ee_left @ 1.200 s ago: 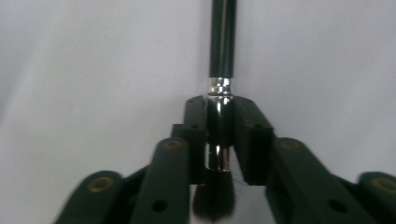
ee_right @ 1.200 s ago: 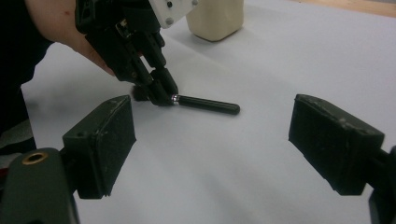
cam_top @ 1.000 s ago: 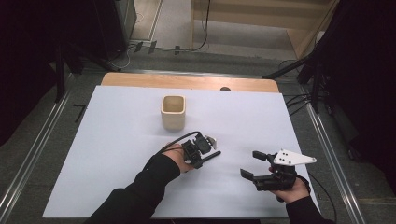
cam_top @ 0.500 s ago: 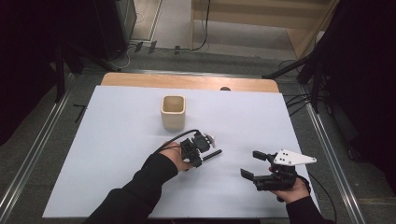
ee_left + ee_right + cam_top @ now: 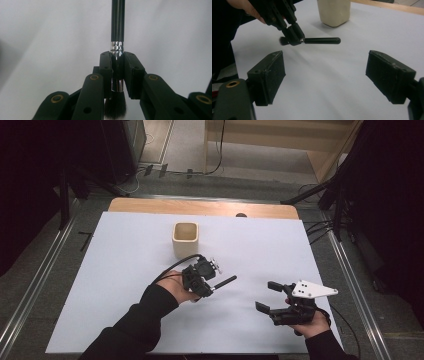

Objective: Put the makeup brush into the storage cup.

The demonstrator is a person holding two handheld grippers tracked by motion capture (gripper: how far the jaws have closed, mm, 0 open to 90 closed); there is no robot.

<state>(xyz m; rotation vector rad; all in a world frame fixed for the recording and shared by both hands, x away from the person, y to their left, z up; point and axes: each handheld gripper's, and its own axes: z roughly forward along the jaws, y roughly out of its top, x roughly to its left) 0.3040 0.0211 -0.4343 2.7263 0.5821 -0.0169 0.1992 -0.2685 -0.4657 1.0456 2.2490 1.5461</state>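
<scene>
Now L tool (image 5: 117,67) clamped on brush (image 5: 117,22) ferrule, R tool (image 5: 324,75) wide open w/ nothing between.

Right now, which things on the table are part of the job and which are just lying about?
In the job:
- makeup brush, clamped at its metal collar by the left gripper
- beige cup, nearest container, beyond the brush
- right gripper, open, nothing between its jaws

Lying about:
- cables on the floor behind the table
</scene>
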